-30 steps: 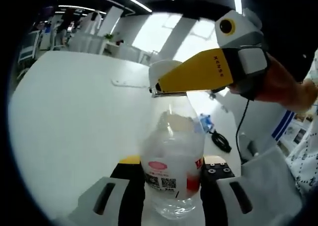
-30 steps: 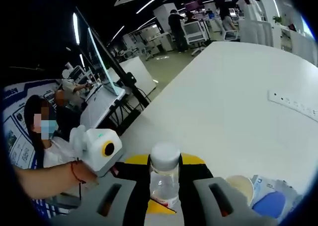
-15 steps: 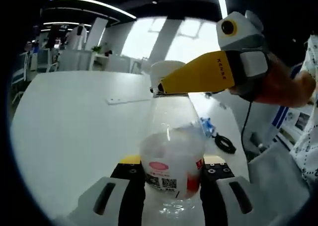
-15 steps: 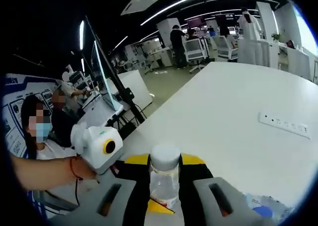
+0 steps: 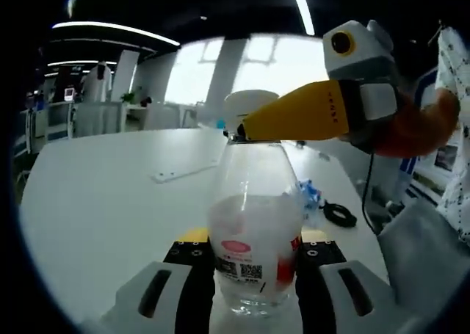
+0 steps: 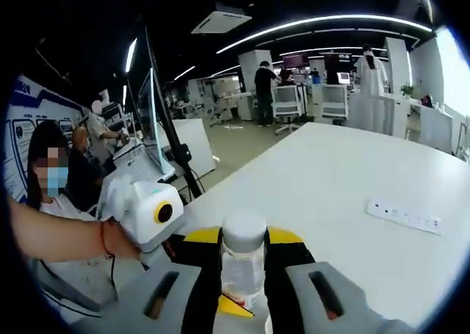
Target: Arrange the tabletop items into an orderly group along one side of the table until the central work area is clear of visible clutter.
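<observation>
My left claw [image 5: 253,264] gripped the bottle [image 5: 253,231] by its body, my right claw [image 6: 242,275] pinching the cap [image 6: 244,231]. Over the last second both had tilted up, the surface [image 5: 103,194] dropping lower ahead of them. I judged the bottle lifted, ready to carry aside.

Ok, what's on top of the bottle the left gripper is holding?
A white cap sits on the clear bottle, and the right gripper's yellow fingers close around the neck just below it. The neck itself is hidden by those fingers.
</observation>
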The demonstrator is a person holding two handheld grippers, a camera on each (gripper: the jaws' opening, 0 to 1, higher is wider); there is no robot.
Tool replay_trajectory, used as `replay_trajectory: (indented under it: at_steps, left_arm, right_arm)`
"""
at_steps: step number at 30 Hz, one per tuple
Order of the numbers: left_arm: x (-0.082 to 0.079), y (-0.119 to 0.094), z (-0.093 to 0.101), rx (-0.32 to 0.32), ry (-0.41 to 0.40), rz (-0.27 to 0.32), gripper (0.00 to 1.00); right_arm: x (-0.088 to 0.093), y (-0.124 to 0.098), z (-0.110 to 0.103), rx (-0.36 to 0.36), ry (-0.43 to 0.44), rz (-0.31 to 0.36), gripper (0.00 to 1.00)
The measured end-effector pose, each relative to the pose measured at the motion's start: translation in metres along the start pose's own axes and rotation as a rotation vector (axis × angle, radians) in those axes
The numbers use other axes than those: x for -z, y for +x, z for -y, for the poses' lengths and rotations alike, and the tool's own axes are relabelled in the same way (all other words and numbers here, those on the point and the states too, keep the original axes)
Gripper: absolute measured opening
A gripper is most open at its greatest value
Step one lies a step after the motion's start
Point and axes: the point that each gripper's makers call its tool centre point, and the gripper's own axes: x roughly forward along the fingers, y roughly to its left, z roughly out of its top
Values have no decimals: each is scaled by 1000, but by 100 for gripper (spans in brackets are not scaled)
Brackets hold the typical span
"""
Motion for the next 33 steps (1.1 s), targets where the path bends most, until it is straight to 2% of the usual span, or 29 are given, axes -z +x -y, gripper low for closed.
replay_trajectory:
  at_steps: [9,13,16,33]
  left_arm:
    - [3,4,0,35,21,26,38]
    - [8,6,-1,49,23,17,38]
    - [12,7,-1,50,34,10,38]
    - [21,10,-1,67,43,3,38]
  right_arm:
    - [4,1,2,33,-60,41,18]
    - [9,3,0,44,-77,45,18]
    - [13,3,-3,53,-121,49,18]
    - [21,4,-3,107,-184,79,18]
